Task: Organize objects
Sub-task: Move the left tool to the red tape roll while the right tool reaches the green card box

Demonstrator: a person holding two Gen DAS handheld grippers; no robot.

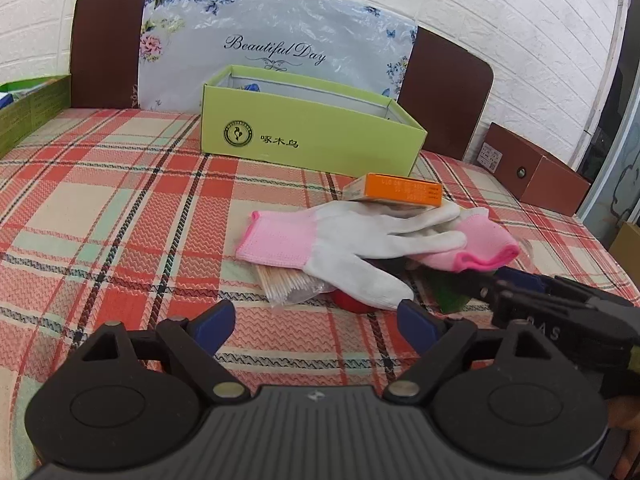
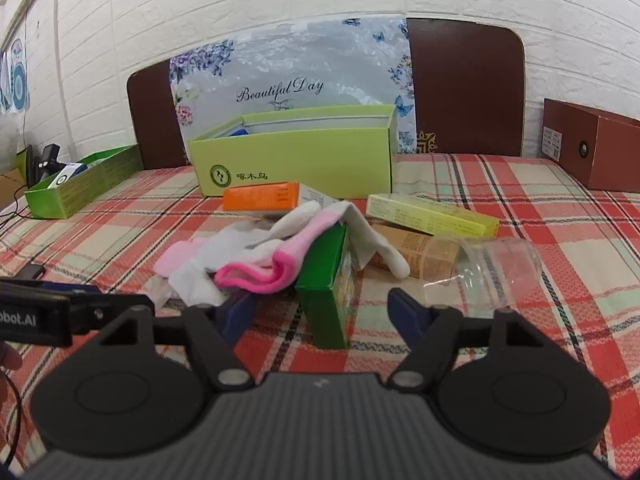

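Pile: I see the things heaped mid-bed, in front of the lime box [image 2: 294, 156].
Gloves: two, pink cuffs, white fingers; one glove [image 1: 344, 240] lies over a toothpick bundle [image 1: 286, 282] and a red thing I cannot name.
Second glove: [image 2: 280, 256] draped against the green carton [image 2: 330, 284], which stands on end.
Orange box: [image 2: 262, 196] behind the gloves, near the lime box wall.
Yellow box: [image 2: 430, 214] right of the pile, resting on a tan box [image 2: 416, 252].
Cup: clear plastic [image 2: 496, 268], on its side, touching the tan box.
Left gripper: [image 1: 316, 322] jaws released, empty, just short of the toothpicks.
Right gripper: [image 2: 322, 310] jaws released, either side of the green carton; no contact that I can make out.
Bed: plaid cover [image 1: 120, 200].
Edges: green tray [image 2: 80, 184] far left, brown box [image 2: 592, 152] far right.
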